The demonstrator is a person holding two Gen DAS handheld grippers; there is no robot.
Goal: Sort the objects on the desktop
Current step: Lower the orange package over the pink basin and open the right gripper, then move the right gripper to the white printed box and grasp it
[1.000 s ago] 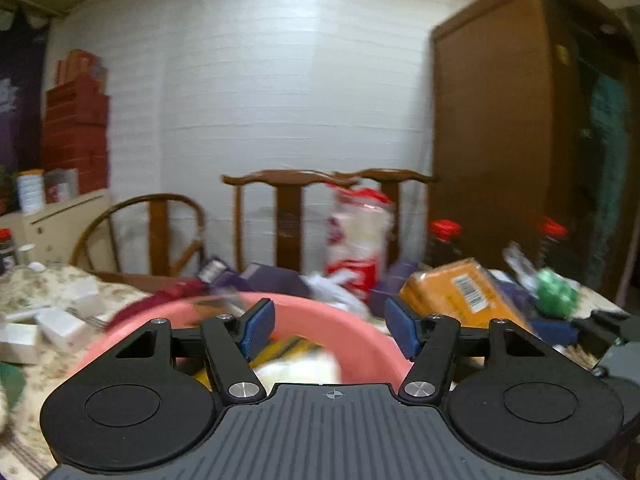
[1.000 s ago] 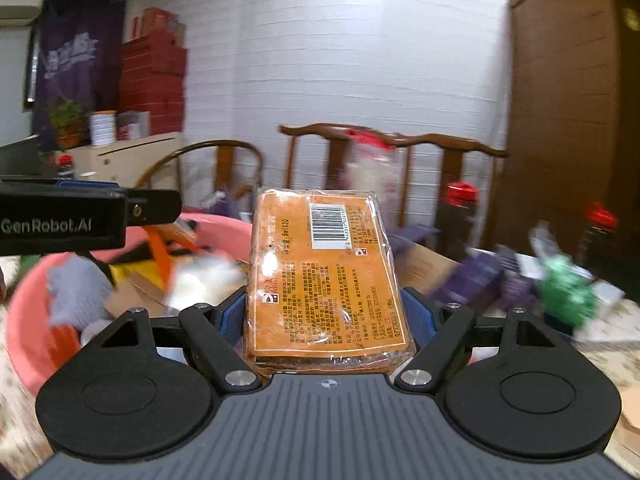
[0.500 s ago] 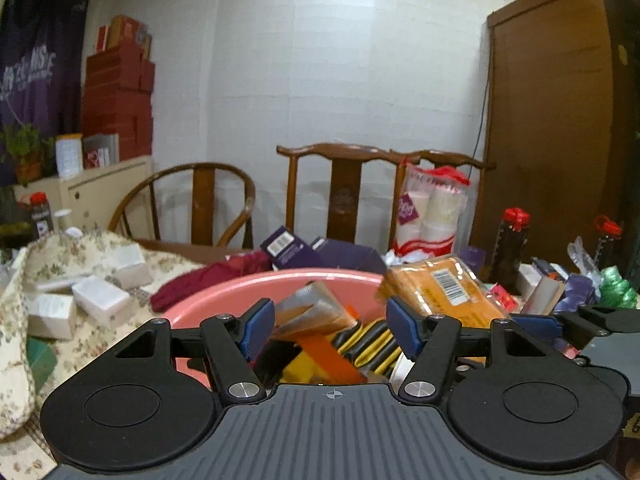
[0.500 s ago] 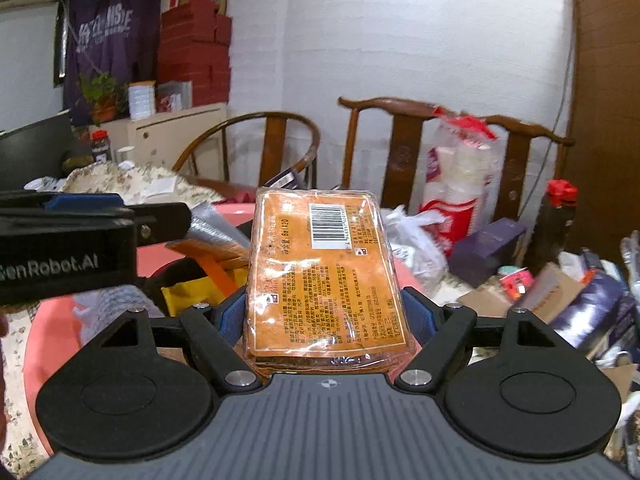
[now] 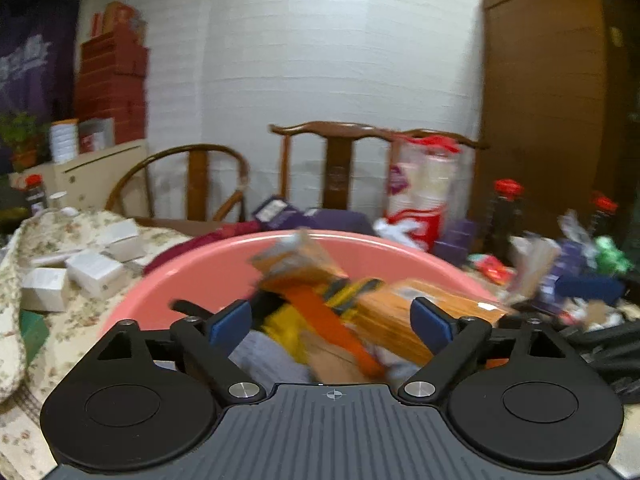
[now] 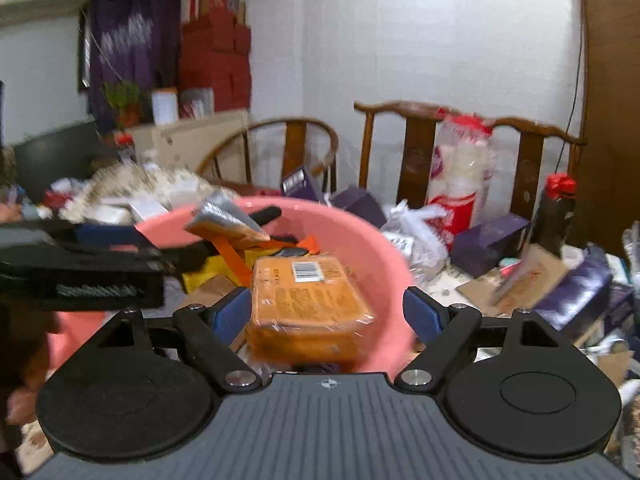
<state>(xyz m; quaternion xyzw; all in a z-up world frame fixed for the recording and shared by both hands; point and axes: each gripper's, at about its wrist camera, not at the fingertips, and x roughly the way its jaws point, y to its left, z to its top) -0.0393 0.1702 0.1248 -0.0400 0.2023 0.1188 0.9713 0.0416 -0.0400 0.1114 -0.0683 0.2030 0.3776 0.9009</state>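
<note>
A pink basin point(image 6: 376, 248) holds several packets and a grey cloth. An orange packet with a barcode point(image 6: 308, 300) lies inside its right side, free of the fingers. My right gripper point(image 6: 326, 314) is open and empty just above it. My left gripper point(image 5: 332, 320) is open and empty over the basin point(image 5: 192, 276), where the orange packet point(image 5: 420, 316) shows blurred. The left gripper body also shows at the left of the right wrist view point(image 6: 80, 268).
Purple boxes point(image 6: 492, 240), a white plastic bag point(image 6: 416, 236), a stack of cups in a bag point(image 6: 460, 176) and dark bottles with red caps point(image 6: 556, 212) crowd the table to the right. White boxes point(image 5: 92, 268) lie on the floral cloth at left. Wooden chairs point(image 5: 340, 168) stand behind.
My right gripper opened and let go of the orange packet, which now lies in the pink basin. Both grippers shifted a little over the basin.
</note>
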